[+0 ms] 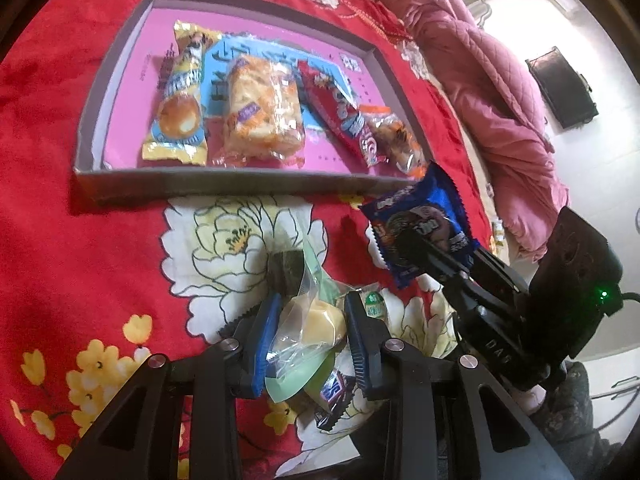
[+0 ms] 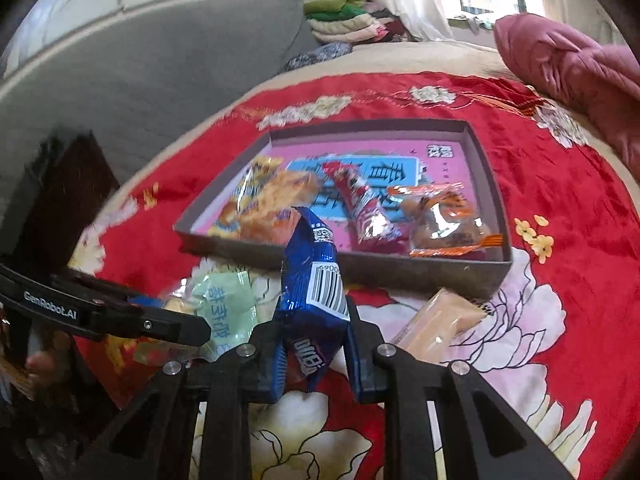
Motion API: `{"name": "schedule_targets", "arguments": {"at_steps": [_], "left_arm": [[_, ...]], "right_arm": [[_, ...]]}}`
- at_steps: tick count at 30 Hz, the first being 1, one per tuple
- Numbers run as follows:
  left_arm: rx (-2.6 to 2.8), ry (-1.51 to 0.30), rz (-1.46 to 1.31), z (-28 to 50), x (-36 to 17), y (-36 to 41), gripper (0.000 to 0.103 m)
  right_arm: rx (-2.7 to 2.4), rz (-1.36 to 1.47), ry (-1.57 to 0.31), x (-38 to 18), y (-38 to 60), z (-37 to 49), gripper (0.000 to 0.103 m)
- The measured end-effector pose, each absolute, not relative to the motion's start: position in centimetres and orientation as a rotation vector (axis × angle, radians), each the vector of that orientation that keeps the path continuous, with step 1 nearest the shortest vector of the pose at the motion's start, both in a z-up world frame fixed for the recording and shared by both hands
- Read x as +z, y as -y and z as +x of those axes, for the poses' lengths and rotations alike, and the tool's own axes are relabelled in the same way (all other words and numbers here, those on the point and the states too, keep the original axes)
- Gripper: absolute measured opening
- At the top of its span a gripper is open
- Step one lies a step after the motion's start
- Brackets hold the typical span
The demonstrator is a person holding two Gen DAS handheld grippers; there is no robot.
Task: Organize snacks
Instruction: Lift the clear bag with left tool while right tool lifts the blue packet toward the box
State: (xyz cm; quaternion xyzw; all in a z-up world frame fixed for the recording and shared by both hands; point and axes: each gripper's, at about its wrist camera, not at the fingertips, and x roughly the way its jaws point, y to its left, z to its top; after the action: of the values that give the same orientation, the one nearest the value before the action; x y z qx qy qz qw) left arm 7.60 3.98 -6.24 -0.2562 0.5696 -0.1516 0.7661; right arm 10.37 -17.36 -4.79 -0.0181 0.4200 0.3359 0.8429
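On the bed, a red flowered blanket point(image 2: 560, 184) serves as my work surface, with a rolled pink quilt point(image 1: 480, 80) along its far side, and folded clothes and a bright window beyond.

Largest of the task's things is the shallow box point(image 2: 505, 216) with a pink printed floor; four snacks lie in it side by side: a yellow packet point(image 1: 180, 92), a clear-wrapped pastry point(image 1: 260, 108), a red stick pack point(image 1: 340, 116) and an orange-trimmed bun point(image 1: 396, 140). The row seems meant to leave space for more.

My right gripper point(image 2: 316, 340) has its jaws closed on a blue cookie packet point(image 2: 312, 280), held off the blanket just short of the box's near wall, probably headed for the row.

My left gripper point(image 1: 308, 340) hovers low, jaws parted around a clear bag with a yellowish cake point(image 1: 316, 320); whether they touch it I cannot tell. Underneath lie a pale green wrapper point(image 2: 224, 300) and a small chocolate bar point(image 1: 334, 396), with a tan wafer pack point(image 2: 440, 320) nearby.
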Motion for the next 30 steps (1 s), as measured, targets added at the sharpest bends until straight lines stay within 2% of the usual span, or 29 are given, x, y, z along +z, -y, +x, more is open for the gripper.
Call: {"name": "schedule_targets", "arguments": {"at_steps": [6,30], "left_arm": [[-0.313,-1.21,-0.585,7.6,-5.5,-5.3,0.034],[-0.284,-1.141,-0.603,7.2,-2.9,-7.4,0.034]], "right_arm": [[0.703,0.051,-0.886,-4.4,18.7,11.1,0.024],[0.713,0.077,-0.855,-3.7,19.2,10.8,0.024]]}}
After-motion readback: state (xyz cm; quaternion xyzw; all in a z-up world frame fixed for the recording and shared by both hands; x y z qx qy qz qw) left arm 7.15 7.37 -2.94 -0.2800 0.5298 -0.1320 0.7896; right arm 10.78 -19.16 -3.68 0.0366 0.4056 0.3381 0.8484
